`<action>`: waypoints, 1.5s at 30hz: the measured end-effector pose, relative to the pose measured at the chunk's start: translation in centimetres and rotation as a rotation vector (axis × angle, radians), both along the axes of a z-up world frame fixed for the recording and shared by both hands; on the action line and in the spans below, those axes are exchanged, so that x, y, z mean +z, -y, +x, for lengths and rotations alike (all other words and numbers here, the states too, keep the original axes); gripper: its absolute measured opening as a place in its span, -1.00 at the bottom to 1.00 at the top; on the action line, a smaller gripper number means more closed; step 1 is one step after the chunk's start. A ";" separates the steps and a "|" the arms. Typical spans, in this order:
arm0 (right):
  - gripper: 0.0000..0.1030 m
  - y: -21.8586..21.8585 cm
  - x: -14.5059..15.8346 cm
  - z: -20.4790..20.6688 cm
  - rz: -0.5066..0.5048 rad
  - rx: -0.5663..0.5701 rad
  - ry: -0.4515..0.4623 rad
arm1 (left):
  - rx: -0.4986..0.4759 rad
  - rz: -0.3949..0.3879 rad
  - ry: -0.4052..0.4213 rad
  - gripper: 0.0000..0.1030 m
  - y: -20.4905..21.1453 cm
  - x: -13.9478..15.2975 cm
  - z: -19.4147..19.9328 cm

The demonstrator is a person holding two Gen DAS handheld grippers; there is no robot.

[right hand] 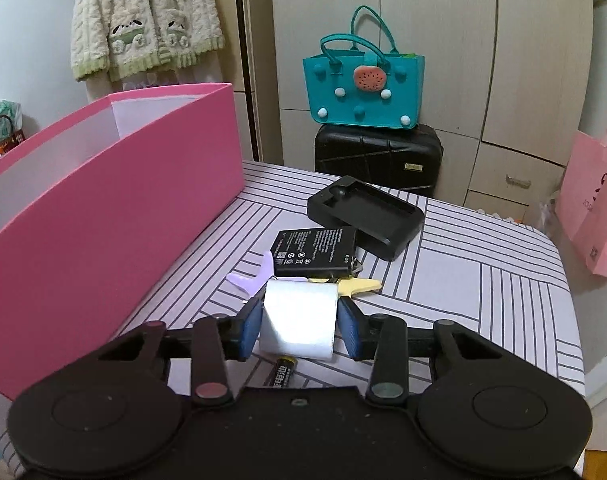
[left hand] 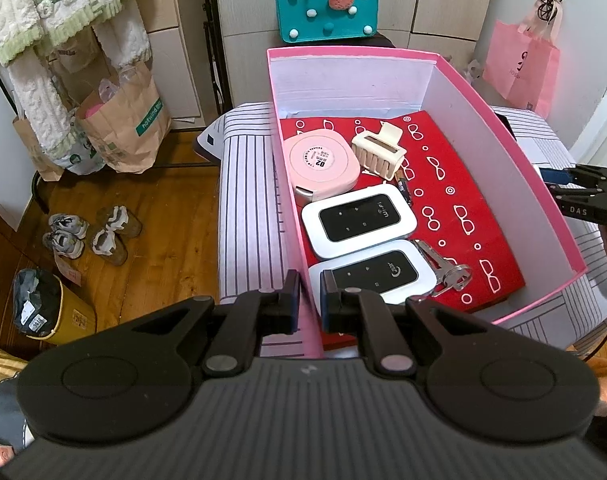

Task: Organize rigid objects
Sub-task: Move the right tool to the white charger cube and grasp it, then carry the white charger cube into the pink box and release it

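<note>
The pink box (left hand: 503,120) stands on a striped surface. It holds a pink tape measure (left hand: 323,160), a cream hair claw (left hand: 379,152), two white Wi-Fi routers (left hand: 359,220), keys (left hand: 447,272) and a red patterned sheet (left hand: 463,200). My left gripper (left hand: 309,300) is shut on the box's near wall. In the right wrist view my right gripper (right hand: 299,328) is shut on a white roll (right hand: 299,320), its blue pads against both sides, to the right of the box (right hand: 103,220). Beyond it lie a flat black battery (right hand: 315,252), a black charger cradle (right hand: 367,216), purple (right hand: 251,280) and yellow clips (right hand: 363,286).
An AA battery (right hand: 283,372) lies under the roll. A teal bag (right hand: 363,80) sits on a black suitcase (right hand: 379,156) behind the striped surface (right hand: 483,280). A pink paper bag (right hand: 591,208) hangs right. Shoes (left hand: 87,236) and paper bags (left hand: 123,128) are on the wooden floor.
</note>
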State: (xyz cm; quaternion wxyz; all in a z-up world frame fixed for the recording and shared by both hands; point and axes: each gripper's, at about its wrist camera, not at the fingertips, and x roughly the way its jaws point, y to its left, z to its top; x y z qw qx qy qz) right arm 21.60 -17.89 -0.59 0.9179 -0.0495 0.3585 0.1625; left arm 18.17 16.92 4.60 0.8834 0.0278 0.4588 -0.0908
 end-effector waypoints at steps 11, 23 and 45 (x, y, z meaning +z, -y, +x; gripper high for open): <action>-0.13 -0.5 0.0 -0.7 -0.027 0.003 0.023 | 0.000 -0.005 0.002 -0.82 -0.1 0.0 0.0; -0.13 0.8 2.7 -1.8 0.108 -0.007 -0.008 | -0.002 -0.017 0.008 -0.82 -0.3 0.0 -0.1; -0.13 -9.0 12.4 -0.6 0.222 0.421 -0.066 | -0.008 -0.037 0.011 -0.82 -0.5 0.0 -0.1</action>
